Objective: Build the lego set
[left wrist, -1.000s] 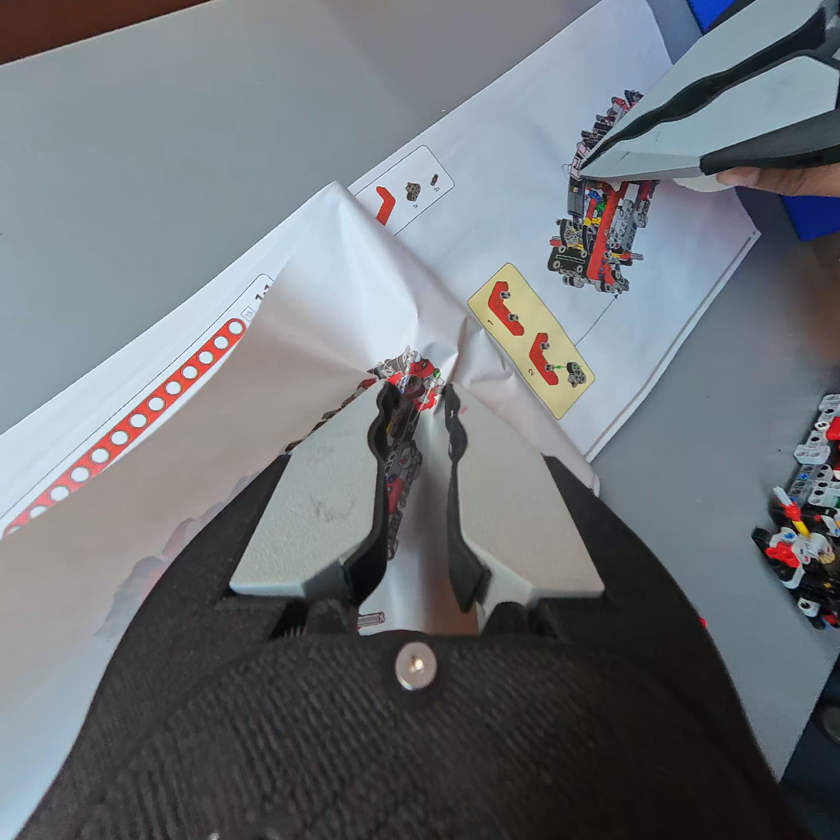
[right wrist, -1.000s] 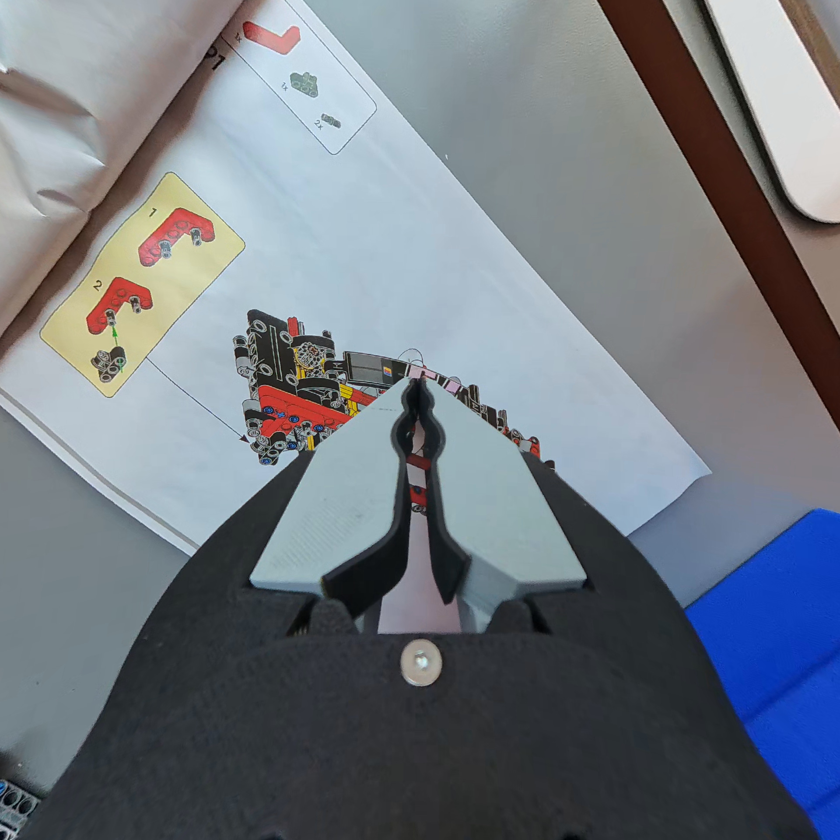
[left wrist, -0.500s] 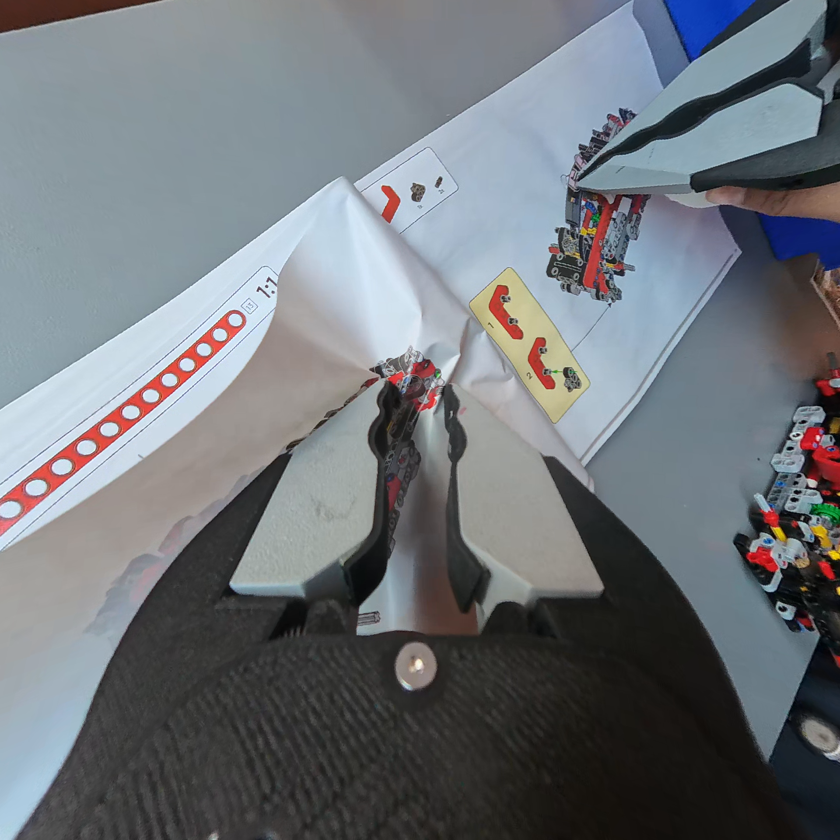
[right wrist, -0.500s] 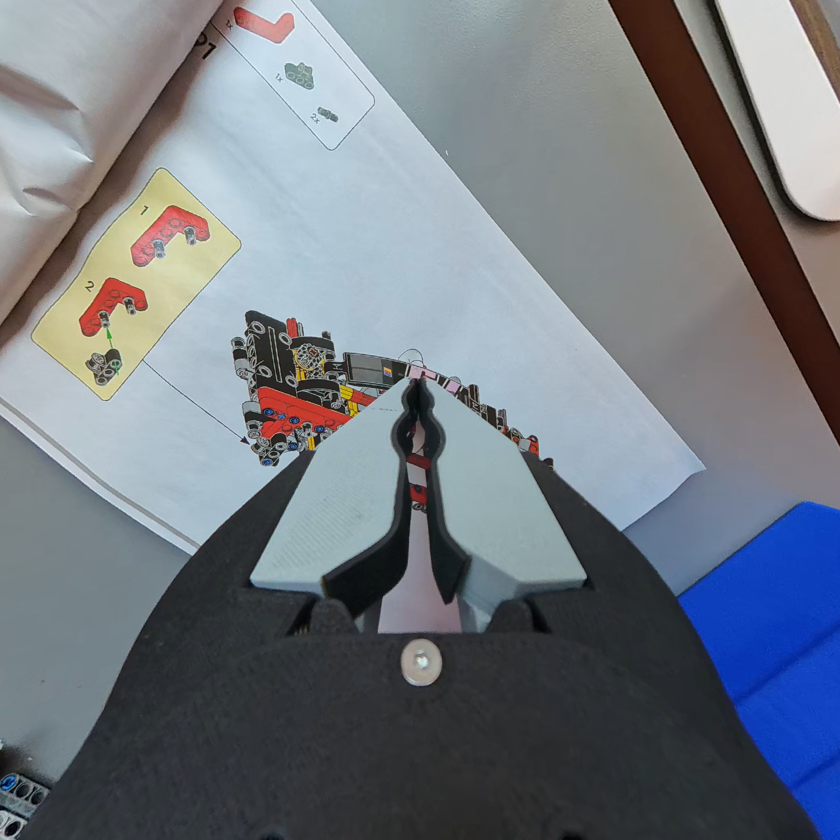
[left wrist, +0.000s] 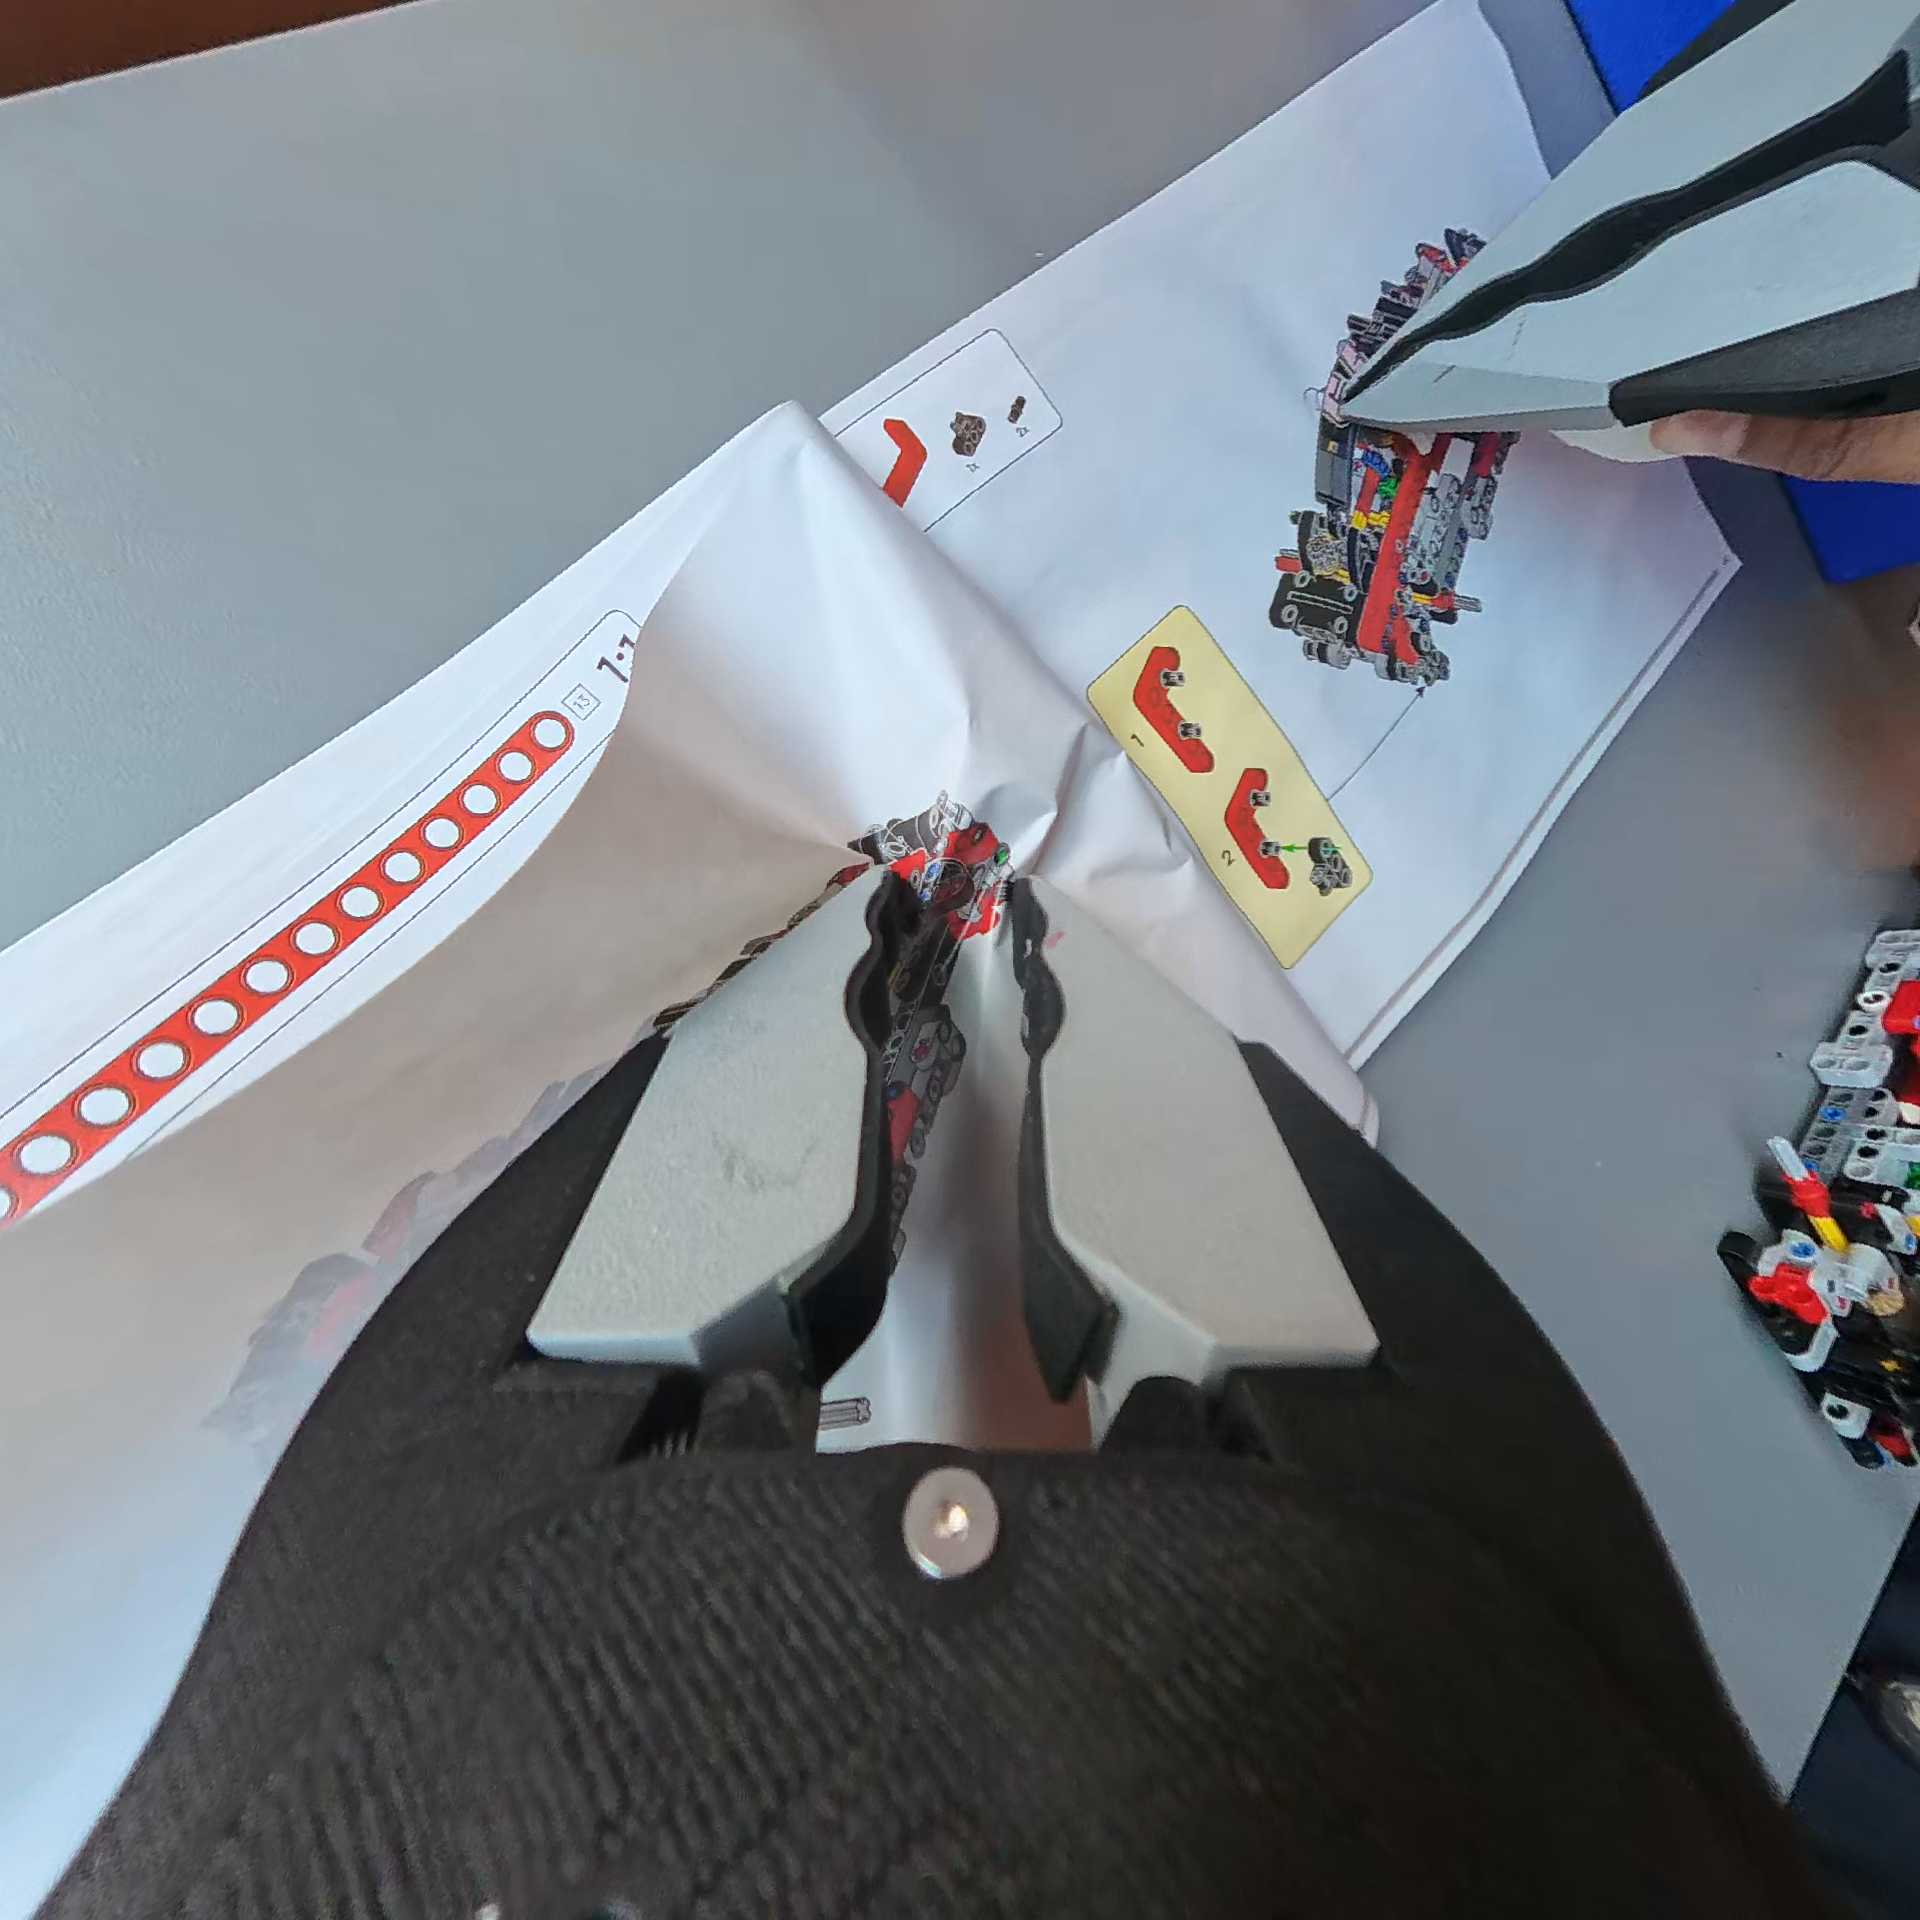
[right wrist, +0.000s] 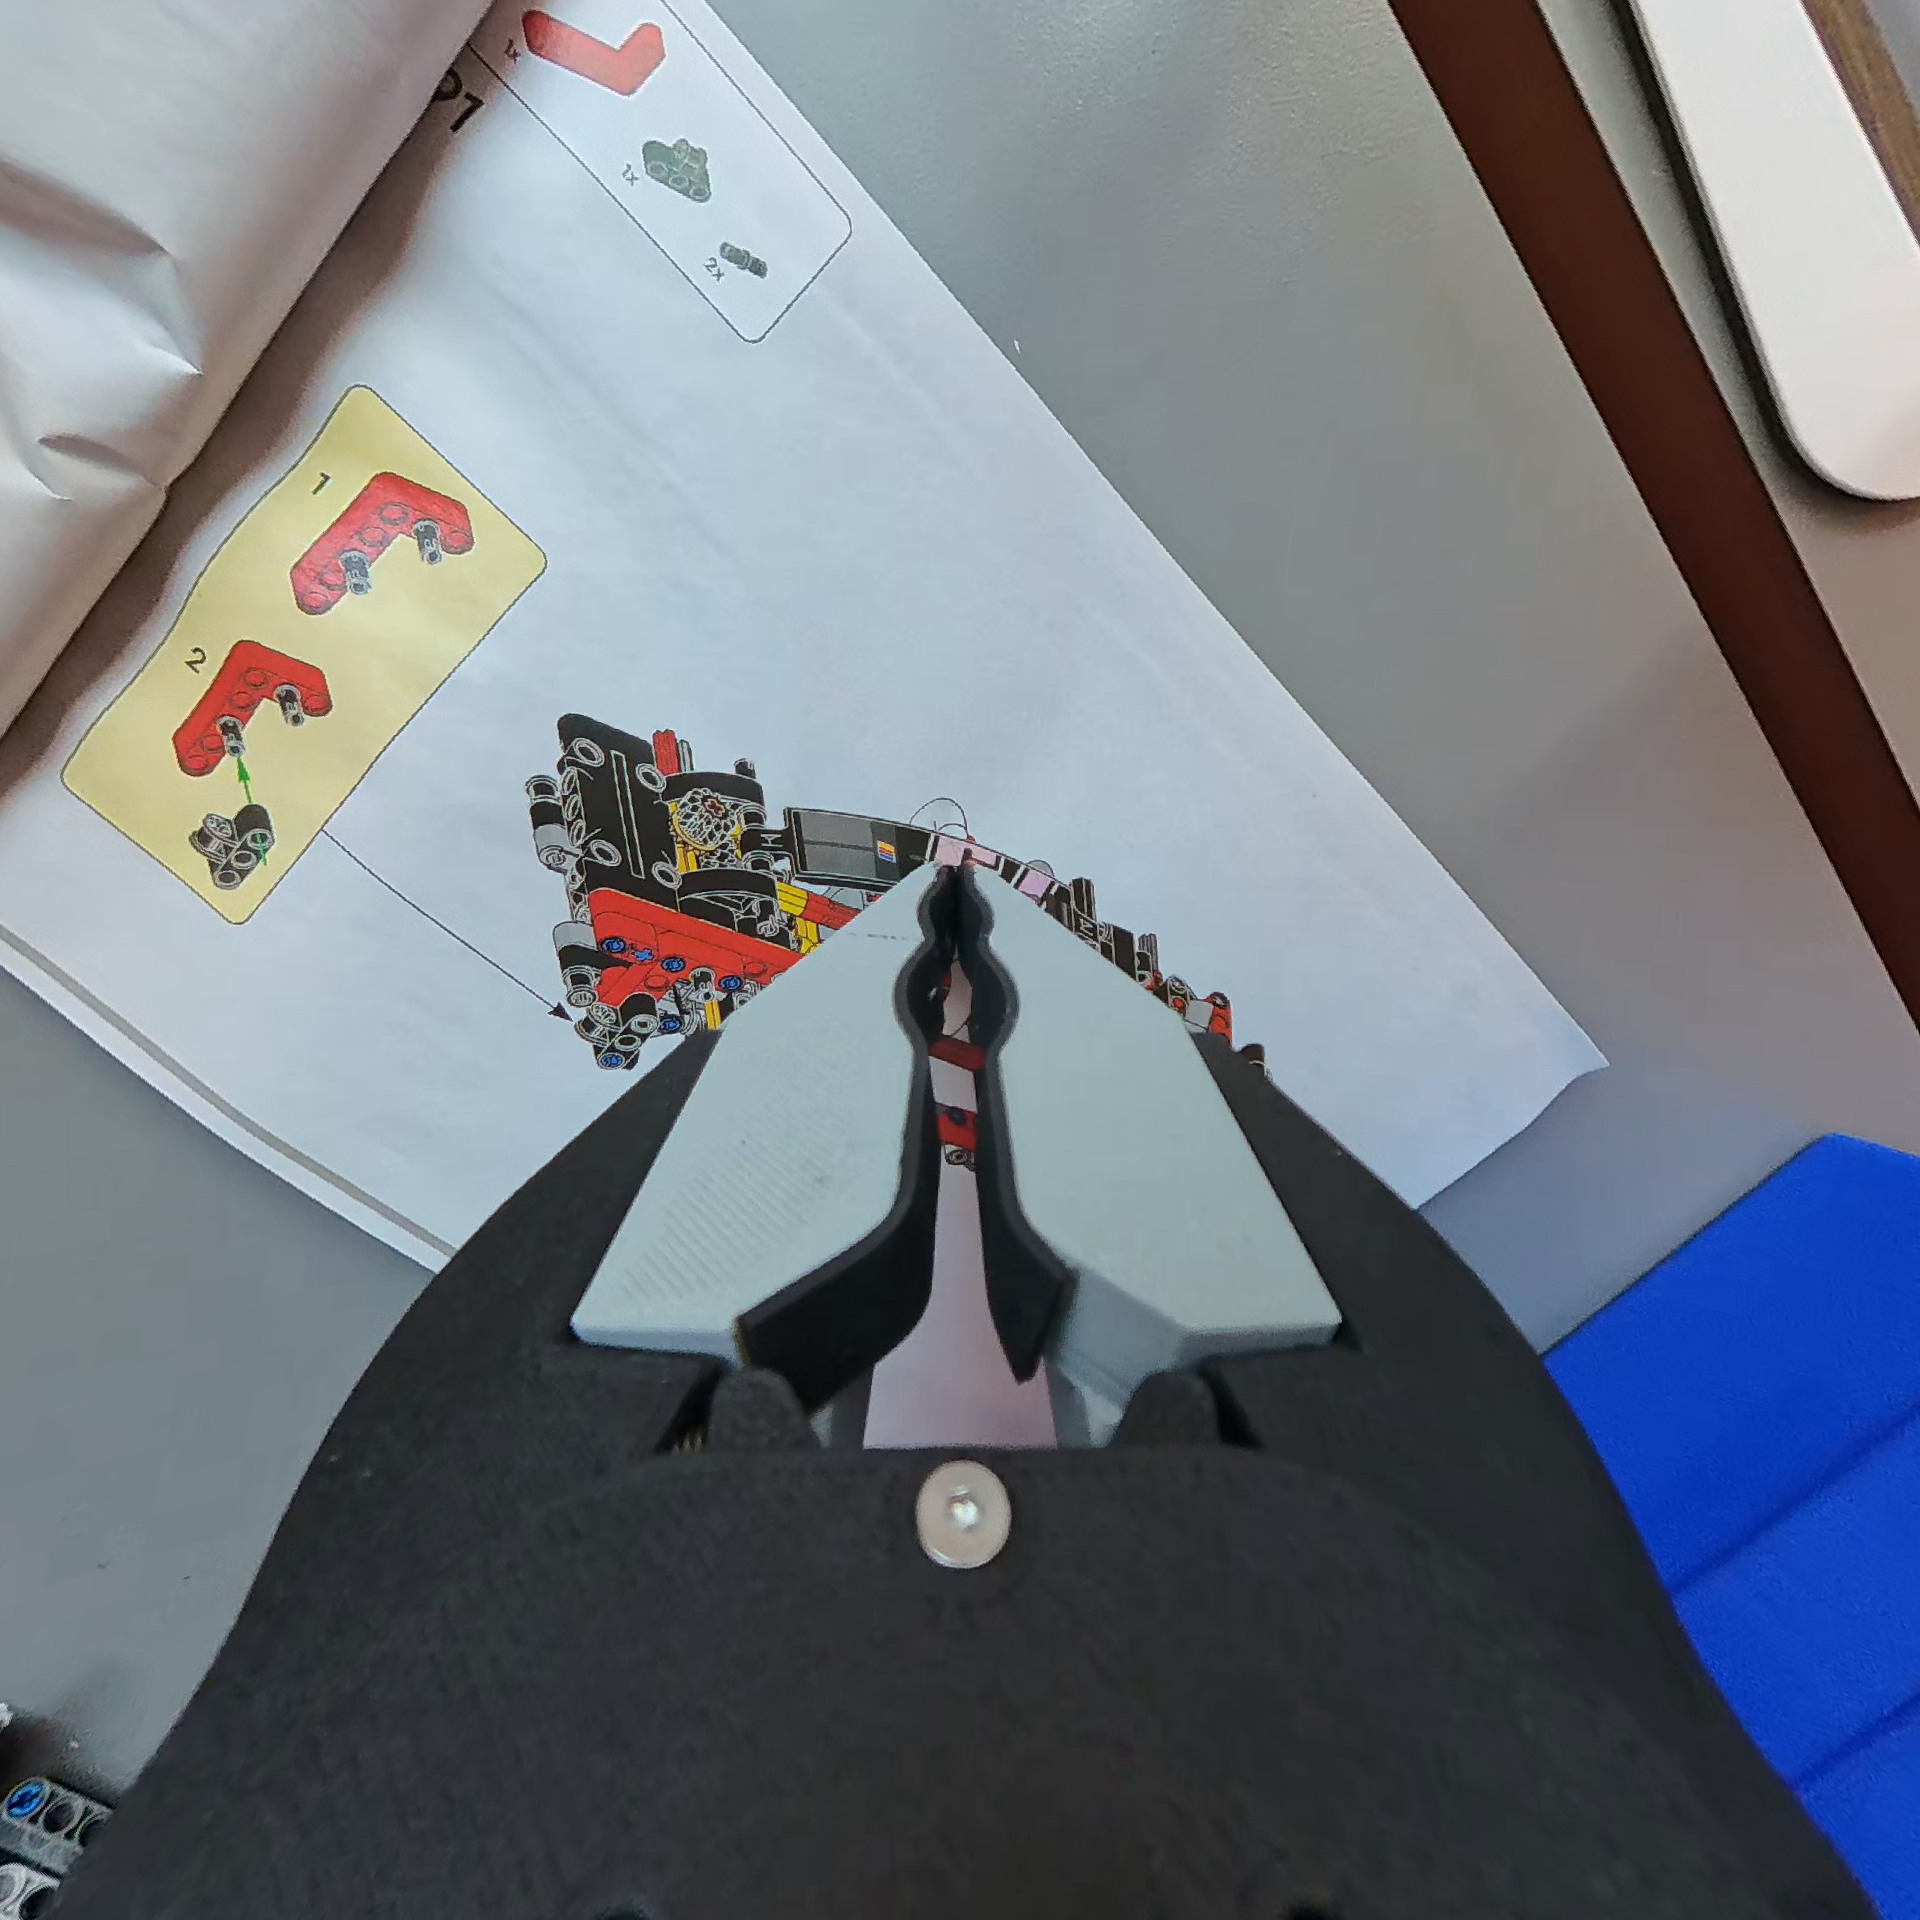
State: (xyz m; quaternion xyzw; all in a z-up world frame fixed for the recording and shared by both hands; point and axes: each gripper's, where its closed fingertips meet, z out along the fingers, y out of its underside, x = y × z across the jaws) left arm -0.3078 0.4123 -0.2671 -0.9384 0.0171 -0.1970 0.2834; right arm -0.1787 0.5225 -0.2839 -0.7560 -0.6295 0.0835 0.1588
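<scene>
An open building-instruction booklet (left wrist: pixel 1195 436) lies on the grey table. My left gripper (left wrist: pixel 951 894) is shut on a bunched fold of one page (left wrist: pixel 810 644). The page is lifted and tented, and creases radiate from my fingertips. My right gripper (right wrist: pixel 954 873) is shut with nothing between its pads. Its tips rest on the right-hand page (right wrist: pixel 935 520), on the printed picture of the model. It also shows in the left wrist view (left wrist: pixel 1351 400), held by a hand (left wrist: pixel 1808 447).
A partly built brick model (left wrist: pixel 1860 1226) sits on the table to the right of the booklet. Loose bricks (right wrist: pixel 42 1829) show at the lower left in the right wrist view. A blue object (right wrist: pixel 1766 1455) lies beyond the page corner. The table's brown edge (right wrist: pixel 1662 520) and a white object (right wrist: pixel 1787 208) are at the far side.
My left gripper keeps its pinch on the raised page and has shifted only slightly. My right gripper stays shut on the same spot of the right page.
</scene>
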